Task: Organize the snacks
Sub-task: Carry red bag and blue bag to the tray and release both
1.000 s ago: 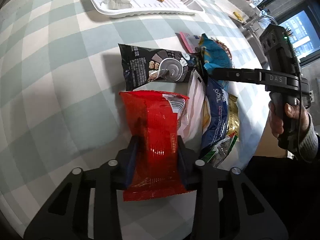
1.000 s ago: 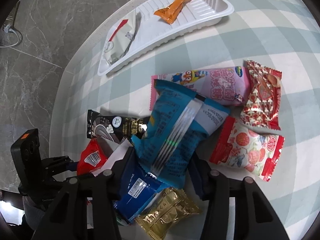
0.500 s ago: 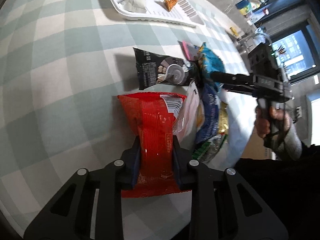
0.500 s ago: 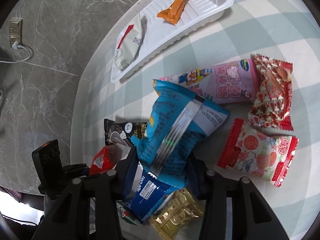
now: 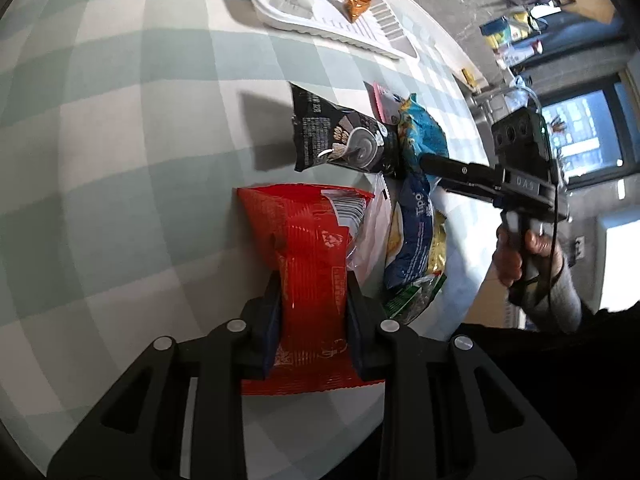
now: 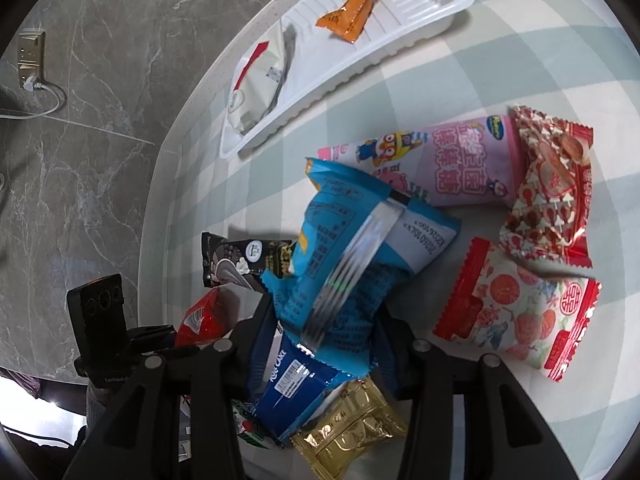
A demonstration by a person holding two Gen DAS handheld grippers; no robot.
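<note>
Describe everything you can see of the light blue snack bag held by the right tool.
The light blue bag is a glossy, crinkled plastic packet, seen from its back: a clear seam runs along its middle, with printed text and a white date panel beside it. The right tool is shut on its lower part, one finger on each side. It is tilted, its upper end toward the tray. It overlaps the pink packet, the black packet and the dark blue packet.

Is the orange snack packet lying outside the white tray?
No, the orange snack packet lies inside the white tray, on its ribbed floor.
</note>
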